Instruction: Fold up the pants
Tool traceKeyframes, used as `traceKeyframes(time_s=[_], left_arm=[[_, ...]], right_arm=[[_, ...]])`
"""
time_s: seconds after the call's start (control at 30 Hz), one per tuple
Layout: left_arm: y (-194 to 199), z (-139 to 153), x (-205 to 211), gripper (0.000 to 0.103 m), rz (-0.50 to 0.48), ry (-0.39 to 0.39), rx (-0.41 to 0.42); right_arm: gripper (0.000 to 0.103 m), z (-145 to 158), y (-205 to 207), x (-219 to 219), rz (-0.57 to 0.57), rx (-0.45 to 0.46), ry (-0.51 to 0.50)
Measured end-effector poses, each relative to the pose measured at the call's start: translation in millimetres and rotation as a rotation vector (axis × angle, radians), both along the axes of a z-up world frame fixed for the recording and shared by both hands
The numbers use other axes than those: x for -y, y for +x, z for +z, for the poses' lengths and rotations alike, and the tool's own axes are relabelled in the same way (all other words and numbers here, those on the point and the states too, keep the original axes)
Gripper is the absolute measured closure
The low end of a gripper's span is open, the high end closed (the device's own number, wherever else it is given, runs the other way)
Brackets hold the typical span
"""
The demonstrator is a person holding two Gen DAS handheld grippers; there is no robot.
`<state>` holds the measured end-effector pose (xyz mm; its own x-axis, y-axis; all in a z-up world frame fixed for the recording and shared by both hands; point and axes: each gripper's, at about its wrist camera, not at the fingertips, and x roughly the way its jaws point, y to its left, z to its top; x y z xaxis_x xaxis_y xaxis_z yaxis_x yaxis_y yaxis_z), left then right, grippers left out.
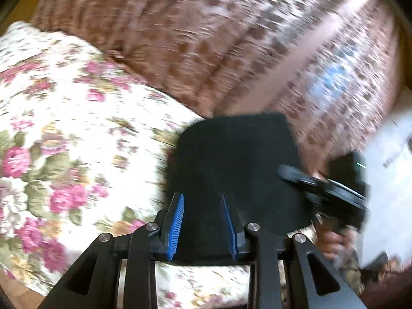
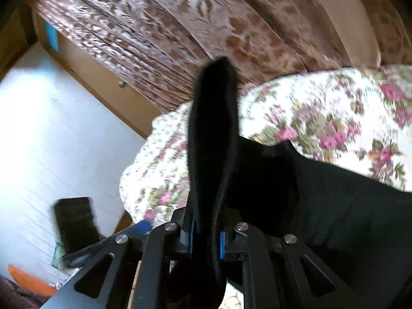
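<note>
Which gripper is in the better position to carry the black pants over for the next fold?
Right, probably. The right gripper is shut on the black pants, lifted above the floral bedspread. The left gripper is open; the cloth only lies between its fingers.

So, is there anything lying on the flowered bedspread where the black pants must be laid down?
Nothing visible. The pants are held in the right gripper, and the bedspread beside them shows no other object, though the picture is blurred.
</note>
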<state>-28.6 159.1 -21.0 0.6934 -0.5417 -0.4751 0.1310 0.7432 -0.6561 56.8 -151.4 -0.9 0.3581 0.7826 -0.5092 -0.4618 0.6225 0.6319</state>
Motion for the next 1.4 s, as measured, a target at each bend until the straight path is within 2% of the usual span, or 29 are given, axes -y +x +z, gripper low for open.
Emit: traceKeyframes(time_s=[0.07, 0.17, 0.3, 0.43, 0.5, 0.6, 0.7, 0.8, 0.93, 1.0, 1.03, 1.17, 1.23, 1.4], left_arm=[[6.3, -3.7, -0.7, 0.073, 0.023, 0.013, -0.025], [15.5, -2.9, 18.1, 0.073, -0.013, 0.036, -0.025], [26.1, -1.7, 56.8, 0.073, -0.116, 0.042, -0.019], [29.0, -6.2, 101.7, 0.073, -0.241, 0.061, -0.043], [29.6, -14.0, 125.7, 0.073, -0.314, 0.072, -0.074], [25.4, -22.2, 150.3, 0.073, -0.389, 0.092, -0.112], [19.8, -24.7, 167.0, 0.073, -0.429, 0.110, -0.116], [18.2, -25.1, 171.7, 0.074, -0.431, 0.131, -0.123], [13.8, -24.9, 170.5, 0.074, -0.429, 0.146, -0.122], [12.4, -23.9, 171.1, 0.073, -0.427, 0.154, -0.117], [13.6, -24.1, 170.4, 0.073, -0.424, 0.154, -0.114], [15.9, -19.5, 169.0, 0.073, -0.412, 0.134, -0.094], [14.9, -15.5, 168.1, 0.073, -0.407, 0.127, -0.075], [11.7, -9.7, 166.7, 0.073, -0.407, 0.144, -0.040]], right_arm=[[0.090, 19.1, -8.6, 4.8, 0.000, 0.041, 0.008], [0.090, 39.7, -23.4, 19.9, -0.010, 0.089, 0.016], [0.090, 55.1, -37.5, 55.0, -0.054, 0.128, -0.002], [0.090, 57.9, -51.5, 101.6, -0.117, 0.145, -0.071], [0.090, 48.8, -52.5, 122.6, -0.151, 0.114, -0.103], [0.090, 12.9, -49.4, 165.4, -0.229, 0.016, -0.143], [0.090, -27.6, -42.6, 197.6, -0.299, -0.087, -0.151], [0.090, -72.3, -37.7, 221.4, -0.349, -0.200, -0.124], [0.083, -95.6, -41.2, 236.2, -0.382, -0.252, -0.033], [0.081, -91.0, -49.5, 241.1, -0.411, -0.240, -0.017], [0.077, -84.9, -55.9, 245.4, -0.434, -0.226, -0.022], [0.076, -53.4, -91.3, 253.7, -0.473, -0.157, -0.010], [0.076, -37.1, -107.7, 249.4, -0.456, -0.134, 0.002], [0.076, -34.7, -134.7, 227.7, -0.421, -0.163, -0.021]])
